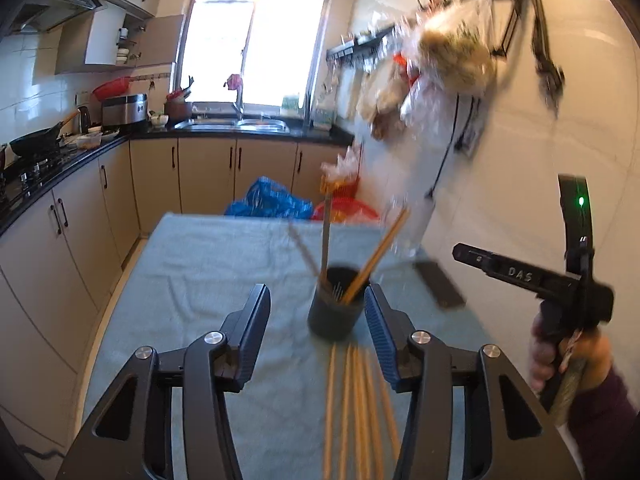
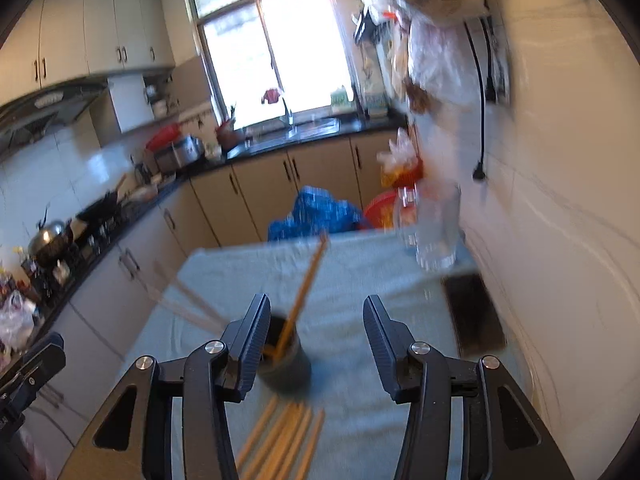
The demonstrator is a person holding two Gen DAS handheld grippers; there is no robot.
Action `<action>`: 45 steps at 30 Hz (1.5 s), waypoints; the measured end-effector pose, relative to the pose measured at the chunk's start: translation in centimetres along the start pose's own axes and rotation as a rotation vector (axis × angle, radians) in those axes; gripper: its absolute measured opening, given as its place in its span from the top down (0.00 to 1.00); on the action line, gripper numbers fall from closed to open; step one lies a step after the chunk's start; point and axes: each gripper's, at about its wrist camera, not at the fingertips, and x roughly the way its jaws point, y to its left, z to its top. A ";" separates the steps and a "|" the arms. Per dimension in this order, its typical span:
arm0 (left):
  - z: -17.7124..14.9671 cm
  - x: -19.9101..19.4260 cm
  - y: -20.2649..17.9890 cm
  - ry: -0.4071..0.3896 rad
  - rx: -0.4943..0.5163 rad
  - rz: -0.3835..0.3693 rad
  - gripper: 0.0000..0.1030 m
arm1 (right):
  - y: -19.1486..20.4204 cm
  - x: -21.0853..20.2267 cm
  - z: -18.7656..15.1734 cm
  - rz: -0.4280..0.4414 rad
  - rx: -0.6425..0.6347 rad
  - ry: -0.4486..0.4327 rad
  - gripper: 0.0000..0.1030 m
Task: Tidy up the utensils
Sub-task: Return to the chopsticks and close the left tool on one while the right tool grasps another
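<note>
**Kitchen surfaces, up close**

The pale blue-green cloth (image 1: 224, 264) covering the table is looking soft and matt, kind of towel-like. The loose tan chopsticks (image 1: 360, 408) lying on it are reading as plain unvarnished wood, and the dark round holder cup (image 1: 334, 312) is showing a dull matt finish. The black left gripper (image 1: 316, 336) is looking like matt plastic with shiny silver metal pins; its blue pads (image 1: 380, 340) are appearing ribbed. The white wall tiles (image 1: 540, 152) are gleaming glossy, the black countertop (image 1: 240, 132) is shining polished, and the beige cabinet doors (image 1: 200, 176) are looking smooth.
</note>
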 end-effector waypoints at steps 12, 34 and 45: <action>-10.5 8.2 -0.8 0.360 0.108 -0.046 0.71 | 0.6 5.1 -13.3 0.027 -0.103 0.351 0.63; -12.5 14.3 2.4 0.529 -0.146 -0.015 0.93 | 0.2 7.7 -16.7 0.003 -0.123 0.398 0.90; -14.1 10.8 3.9 0.604 -0.200 -0.048 0.93 | -2.7 3.5 -19.0 -0.070 -0.205 0.466 0.75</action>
